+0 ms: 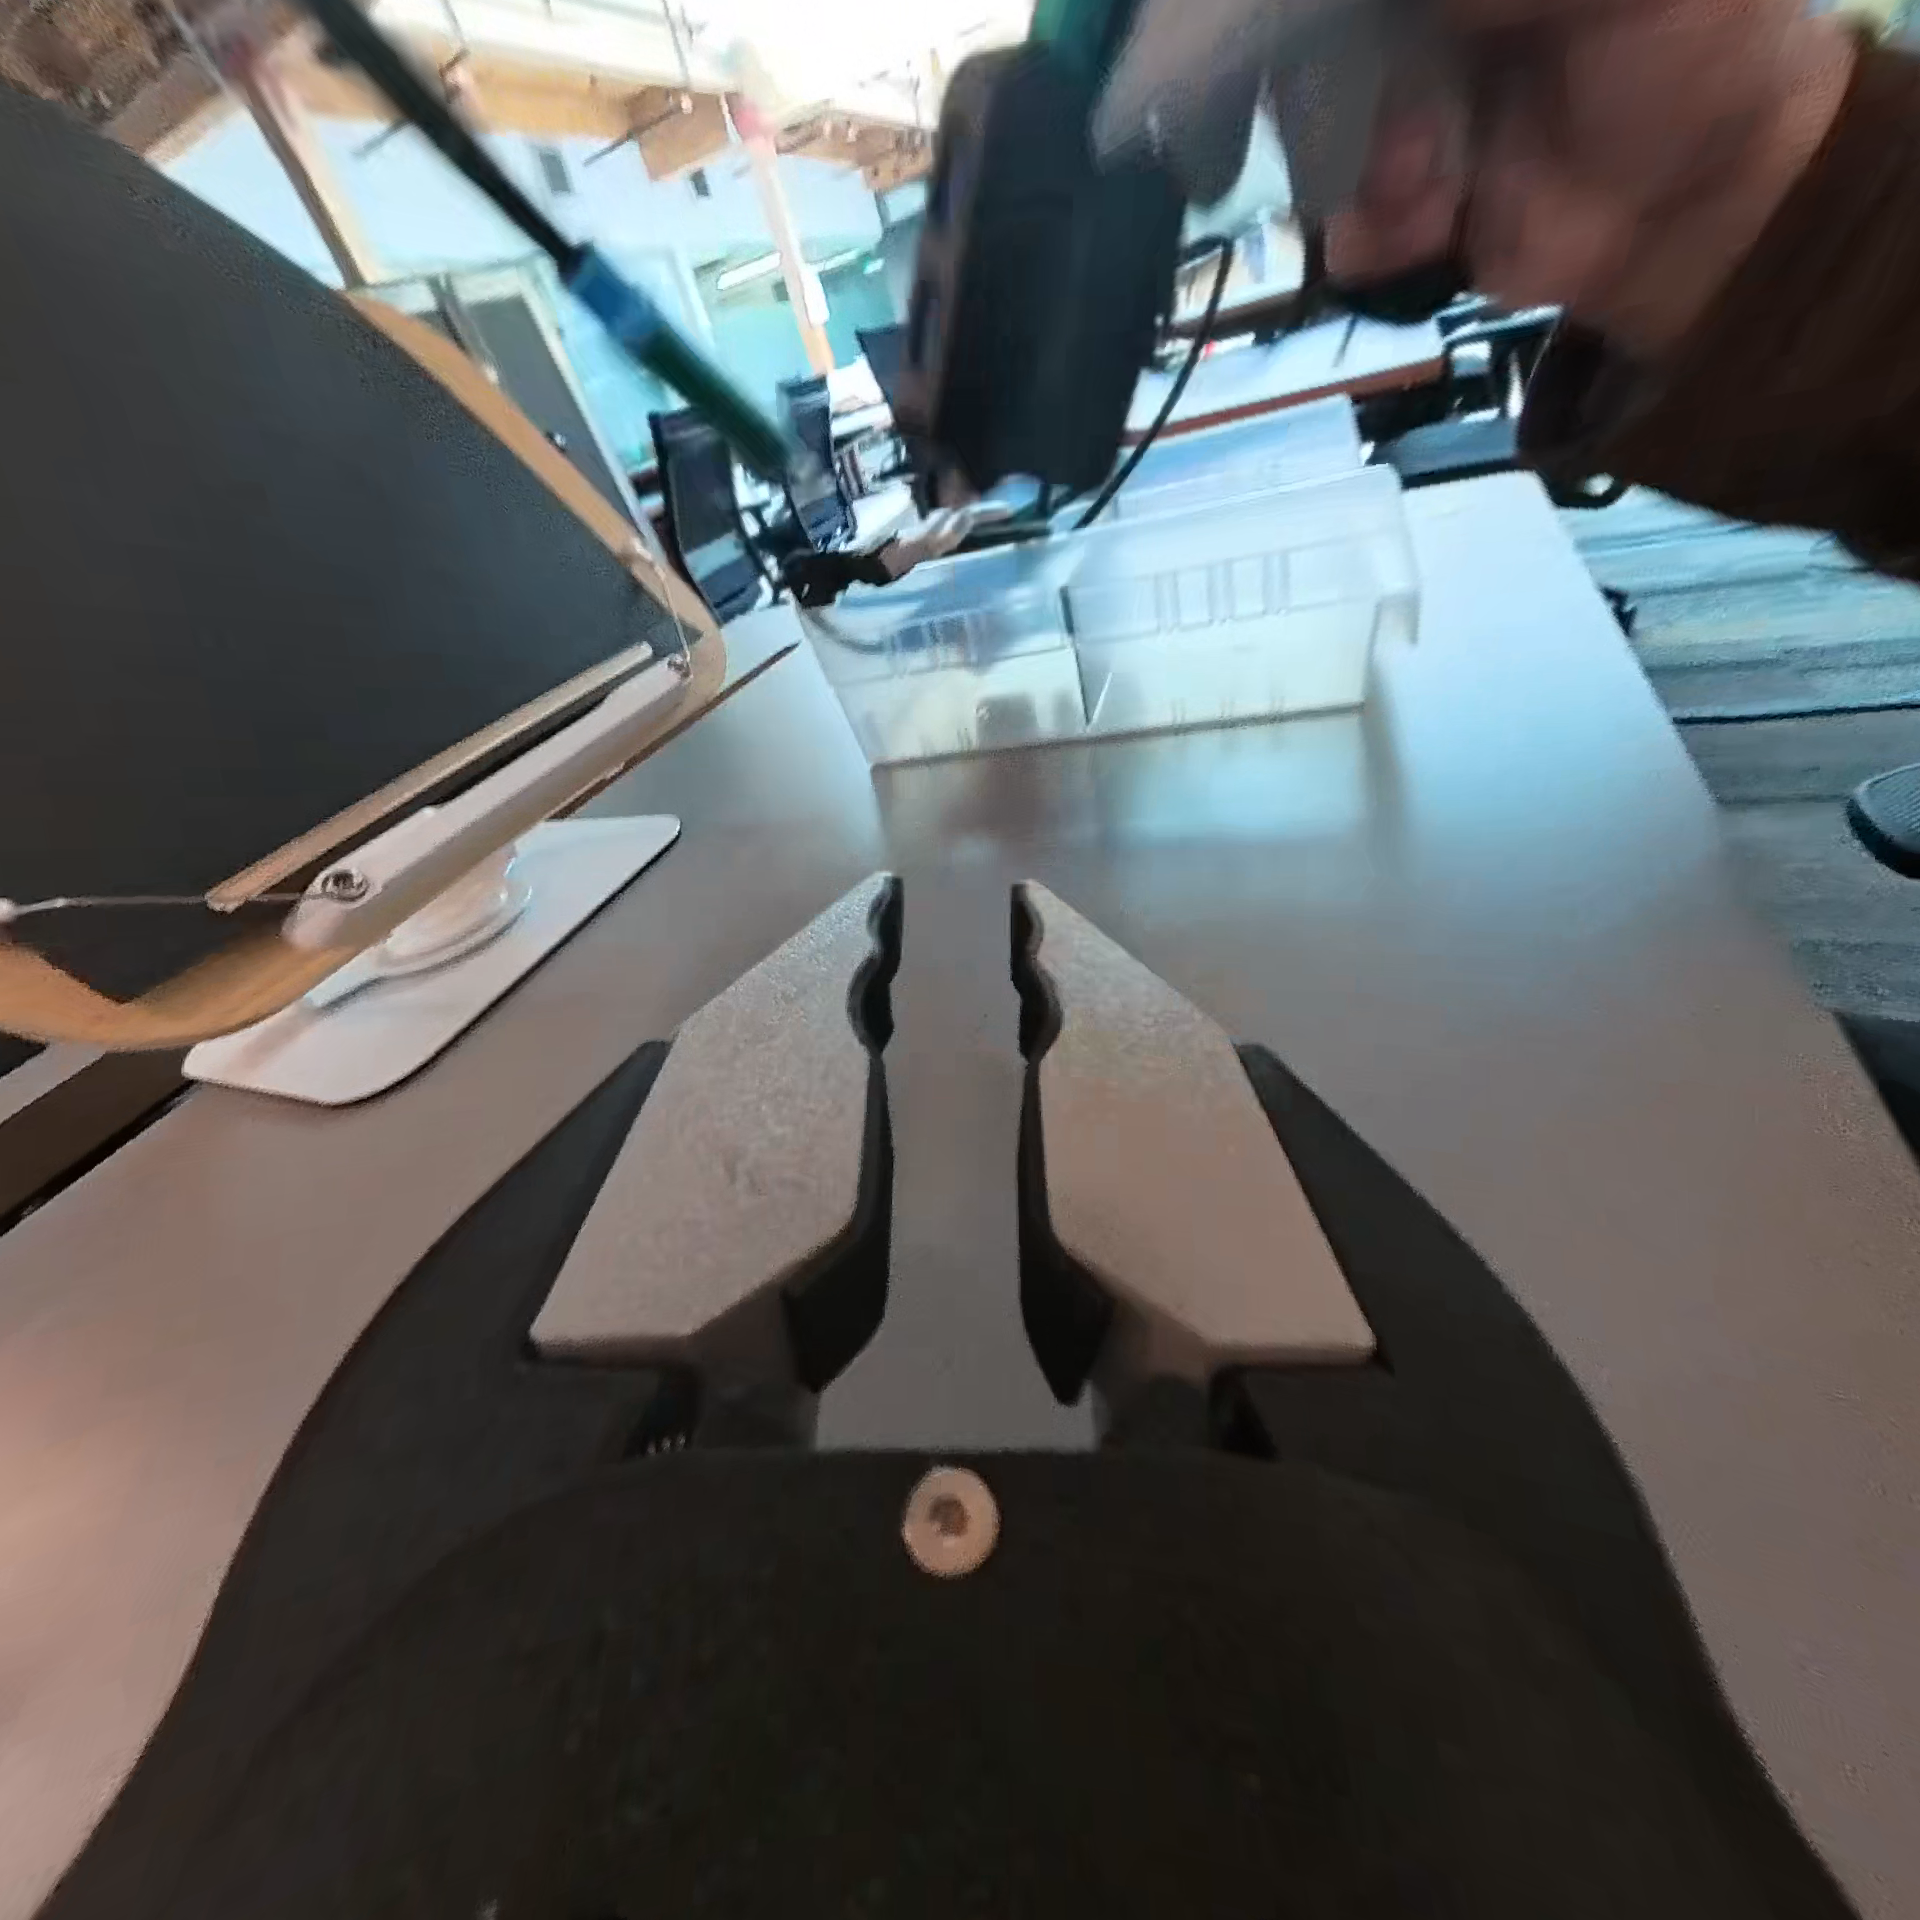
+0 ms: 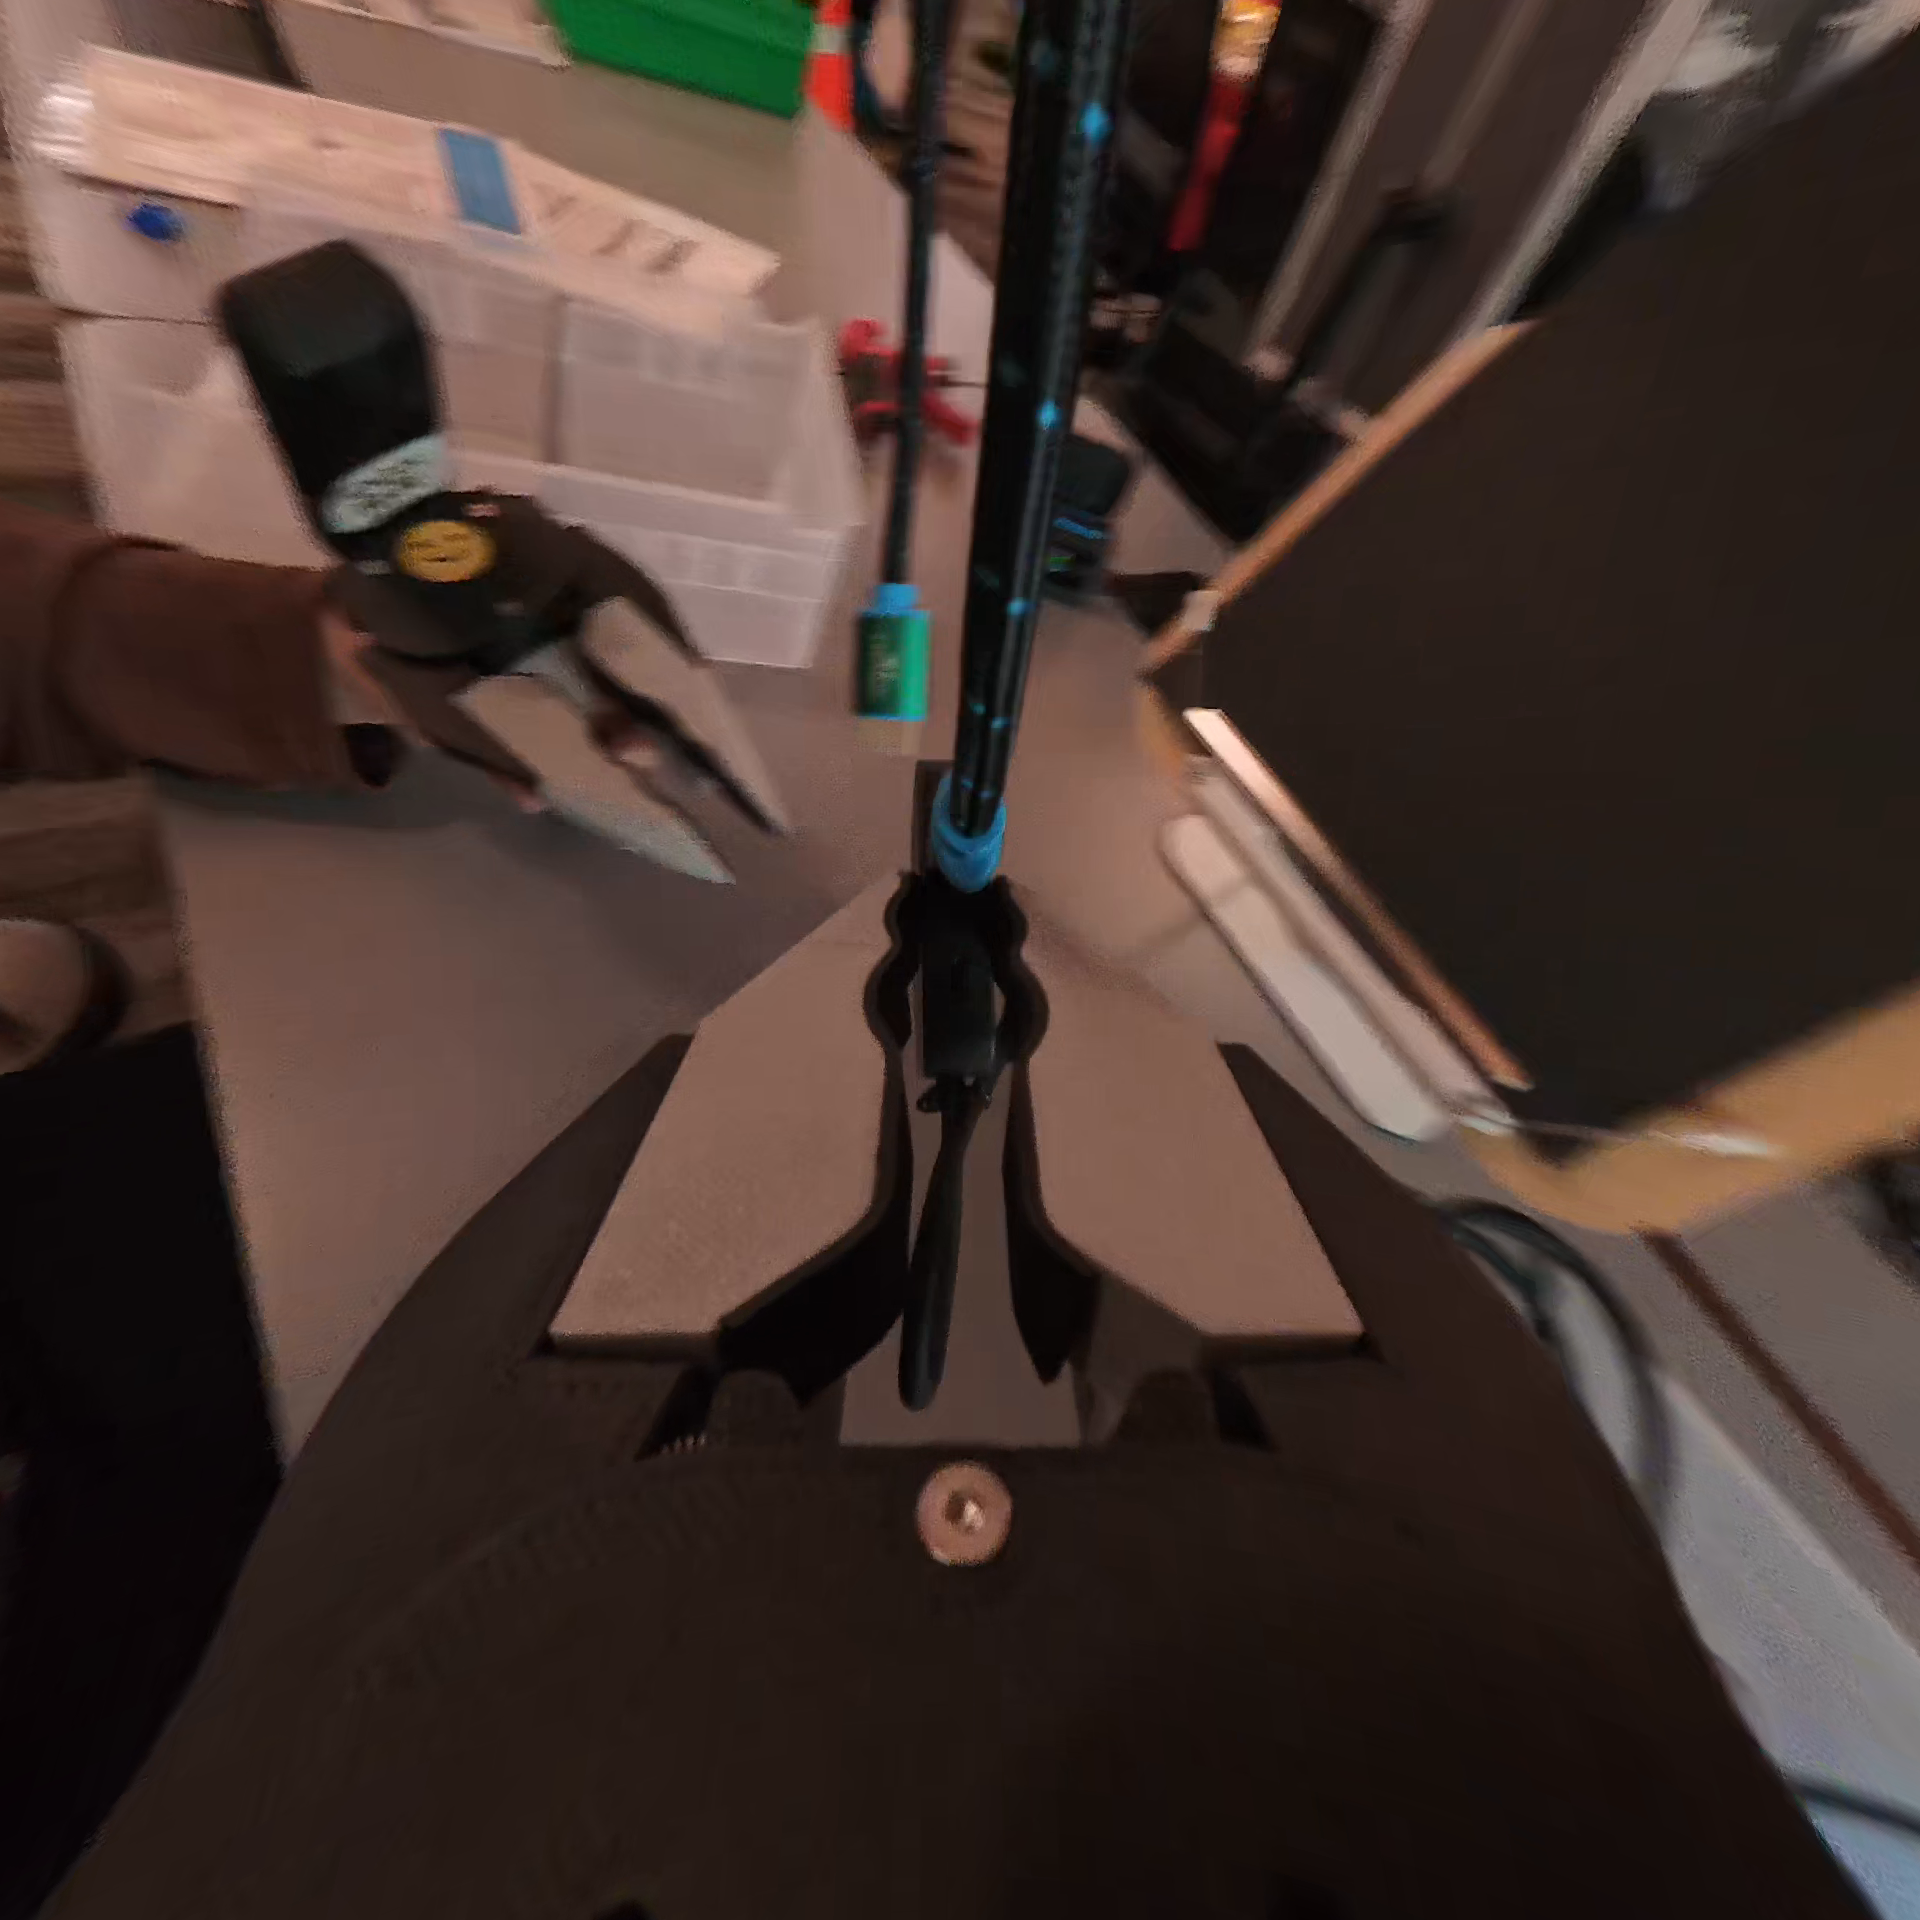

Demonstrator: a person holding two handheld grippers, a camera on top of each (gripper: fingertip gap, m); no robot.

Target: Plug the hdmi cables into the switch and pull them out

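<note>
My right gripper (image 2: 954, 904) is shut on a black connector body (image 2: 951, 997). A braided black-and-blue HDMI cable (image 2: 1023, 416) with a blue collar (image 2: 964, 847) runs up from it, and a thin black lead (image 2: 935, 1247) trails back between the fingers. A second cable hangs beside it, ending in a free blue-green plug (image 2: 891, 665), which also shows in the left wrist view (image 1: 665, 343). My left gripper (image 1: 956, 894) is open and empty, low over the grey table (image 1: 1299, 935). It shows at the left of the right wrist view (image 2: 665, 790). I cannot make out the switch.
A dark screen on a white stand (image 1: 436, 956) is close on the left, and on the right in the right wrist view (image 2: 1558, 675). Clear plastic bins (image 1: 1143, 644) stand ahead on the table. A blurred hand and brown sleeve (image 1: 1662, 260) are at the upper right.
</note>
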